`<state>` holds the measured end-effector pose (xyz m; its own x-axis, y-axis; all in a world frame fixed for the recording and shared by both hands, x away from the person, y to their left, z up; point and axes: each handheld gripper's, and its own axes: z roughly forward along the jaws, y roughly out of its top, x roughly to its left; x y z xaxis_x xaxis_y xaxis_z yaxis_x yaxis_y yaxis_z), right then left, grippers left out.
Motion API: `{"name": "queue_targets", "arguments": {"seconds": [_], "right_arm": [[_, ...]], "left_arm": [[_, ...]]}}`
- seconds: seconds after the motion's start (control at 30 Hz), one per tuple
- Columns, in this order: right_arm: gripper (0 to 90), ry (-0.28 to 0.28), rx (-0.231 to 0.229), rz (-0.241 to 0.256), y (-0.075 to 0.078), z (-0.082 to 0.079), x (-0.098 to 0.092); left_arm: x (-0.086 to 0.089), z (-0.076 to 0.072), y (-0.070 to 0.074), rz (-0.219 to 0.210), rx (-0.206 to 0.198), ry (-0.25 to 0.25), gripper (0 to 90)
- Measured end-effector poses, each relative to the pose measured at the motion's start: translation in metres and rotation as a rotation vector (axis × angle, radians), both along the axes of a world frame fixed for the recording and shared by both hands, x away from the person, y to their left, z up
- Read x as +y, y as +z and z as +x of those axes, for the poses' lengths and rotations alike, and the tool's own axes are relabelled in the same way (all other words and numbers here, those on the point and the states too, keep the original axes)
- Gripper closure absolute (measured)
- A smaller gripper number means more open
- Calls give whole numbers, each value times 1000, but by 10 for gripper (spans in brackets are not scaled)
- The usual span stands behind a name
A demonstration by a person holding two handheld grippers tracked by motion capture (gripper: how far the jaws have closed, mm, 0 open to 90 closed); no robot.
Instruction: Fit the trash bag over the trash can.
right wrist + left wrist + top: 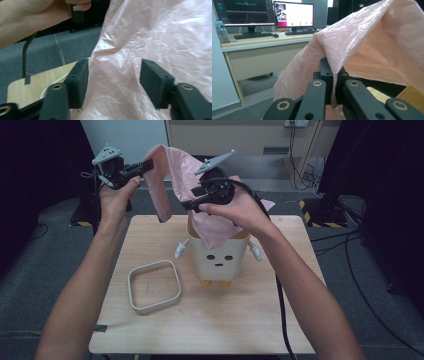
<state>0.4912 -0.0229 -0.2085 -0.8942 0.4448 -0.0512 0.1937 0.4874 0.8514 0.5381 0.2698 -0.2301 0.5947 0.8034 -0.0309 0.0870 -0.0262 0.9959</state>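
Your left gripper (145, 167) is raised above the far-left edge of the counter (260, 320), jaws clamped together on an edge of the pink plastic bag (172, 167). In the left gripper view the film (362, 37) is pinched between the two pads and drapes up and over to the right.

Your right gripper (189, 204) is up over the bin, its jaws apart. In the right gripper view the two pads stand spread with the bag (160, 37) just behind and between them; the film is not pinched there. Whether a pad touches the film, you cannot tell.

The bag hangs stretched between your two grippers and runs down into the mouth of the small cream bin (220, 260). One strip of it hangs free below your left gripper, over the far edge of the counter.

The bin stands upright near the counter's middle, a simple face on its front, little arms at the sides, orange feet below.

A cream square ring (154, 286) lies flat on the counter to the left of the bin, apart from it.

Your right gripper's cable (280, 305) trails down along your forearm.
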Motion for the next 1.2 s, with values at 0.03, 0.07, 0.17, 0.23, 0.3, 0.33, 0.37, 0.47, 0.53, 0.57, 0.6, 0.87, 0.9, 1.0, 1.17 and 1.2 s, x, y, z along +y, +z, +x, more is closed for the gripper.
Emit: {"name": "queue_targets", "arguments": {"seconds": [0.03,0.07,0.17,0.23,0.3,0.33,0.37,0.47,0.53,0.57,0.6,0.87,0.9,1.0,1.17,1.2], "right_arm": [[379,0,-1,3,2,0,-5],[366,-6,-5,11,3,0,-9],[334,-17,1,38,5,2,-19],[313,-27,8,59,7,4,-29],[302,-36,8,91,7,6,-41],[301,-41,8,98,7,6,-44],[298,-46,5,99,7,7,-46],[299,-46,6,113,7,6,-51],[300,-48,4,111,7,6,-53],[303,-46,0,114,6,5,-55],[303,-48,4,116,6,5,-56],[309,-74,3,140,5,7,-70],[309,-74,3,140,5,7,-70],[325,-101,-18,180,8,9,-79],[338,-184,-27,142,4,21,-91],[334,-202,-23,121,0,25,-94]], "left_arm": [[0,0,0,0,0,0,892],[-1,1,-1,3,2,0,892],[-1,1,-1,3,1,1,893],[-2,1,-2,3,1,0,892],[-2,2,-2,5,0,-1,893],[-2,2,-2,6,1,-3,893],[-2,2,-2,6,1,-3,893],[-3,1,-3,17,-1,-5,893],[-3,1,-3,17,-1,-5,893],[-3,1,-3,15,0,-5,893],[-3,1,-4,17,0,-6,894],[-4,2,-6,23,1,-10,894],[-4,2,-6,23,1,-10,894],[-4,2,-7,25,-1,-14,894],[-4,1,-7,27,-4,-24,894],[-4,0,-7,25,-6,-24,894]]}}
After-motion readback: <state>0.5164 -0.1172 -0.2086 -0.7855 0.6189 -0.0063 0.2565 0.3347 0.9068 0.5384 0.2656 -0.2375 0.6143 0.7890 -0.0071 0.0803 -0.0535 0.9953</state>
